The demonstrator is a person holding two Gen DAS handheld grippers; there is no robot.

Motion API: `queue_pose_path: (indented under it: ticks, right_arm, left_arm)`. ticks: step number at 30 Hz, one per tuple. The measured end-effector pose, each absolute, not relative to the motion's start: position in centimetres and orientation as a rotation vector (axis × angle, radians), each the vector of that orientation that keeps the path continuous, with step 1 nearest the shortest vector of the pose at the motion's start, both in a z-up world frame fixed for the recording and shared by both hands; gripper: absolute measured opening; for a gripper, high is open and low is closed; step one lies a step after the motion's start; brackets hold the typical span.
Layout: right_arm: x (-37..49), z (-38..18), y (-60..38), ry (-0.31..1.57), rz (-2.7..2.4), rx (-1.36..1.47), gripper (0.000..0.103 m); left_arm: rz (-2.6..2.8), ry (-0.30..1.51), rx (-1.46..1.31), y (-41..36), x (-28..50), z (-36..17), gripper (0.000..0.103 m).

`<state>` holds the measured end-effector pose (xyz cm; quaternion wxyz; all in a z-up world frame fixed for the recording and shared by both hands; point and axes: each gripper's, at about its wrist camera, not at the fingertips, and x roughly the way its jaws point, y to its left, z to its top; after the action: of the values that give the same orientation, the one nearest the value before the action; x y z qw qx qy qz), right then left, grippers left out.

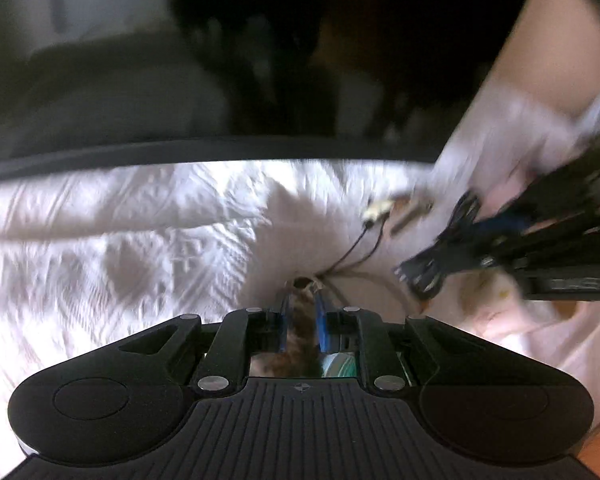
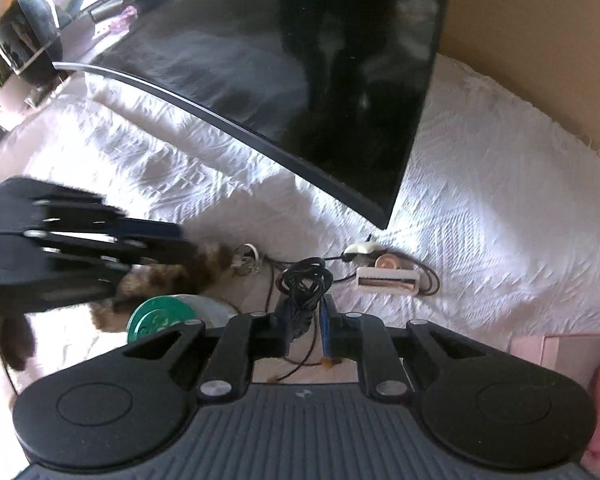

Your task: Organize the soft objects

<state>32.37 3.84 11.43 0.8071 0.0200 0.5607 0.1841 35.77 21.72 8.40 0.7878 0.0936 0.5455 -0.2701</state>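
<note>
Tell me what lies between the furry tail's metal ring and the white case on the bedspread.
In the right wrist view, a bundle of black cord, held in the right claw, sits between the ring and the white case.

Bright daylight dapples the white bedspread (image 2: pixel 480 184); motion blur smears the left view, fisheye edges curve.
</note>
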Motion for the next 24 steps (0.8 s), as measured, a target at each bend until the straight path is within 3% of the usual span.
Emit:
queue_pose_path:
  ticks: [5,9,17,24]
  right_arm:
    - [32.2,11.6,3.0,1.179,0.416,0.077,0.014]
    - [32.0,11.5,2.4,1.169,0.43,0.096,0.014]
    - [32.6,10.9,0.7,1.172,0.406,0.143,0.014]
    - [32.5,11.1,-0.2,1.155,0.399,0.151,0.014]
  left_arm:
    - [-0.519,1.277,0.508,17.1,36.2,7.1,0.016]
    - [-0.475,1.312,0.539,16.5,37.1,6.7,0.021]
    - [-0.445,1.431,0.469,15.9,39.6,3.9,0.006]
    - [-0.445,1.432,0.411,16.0,40.8,3.1,0.003]
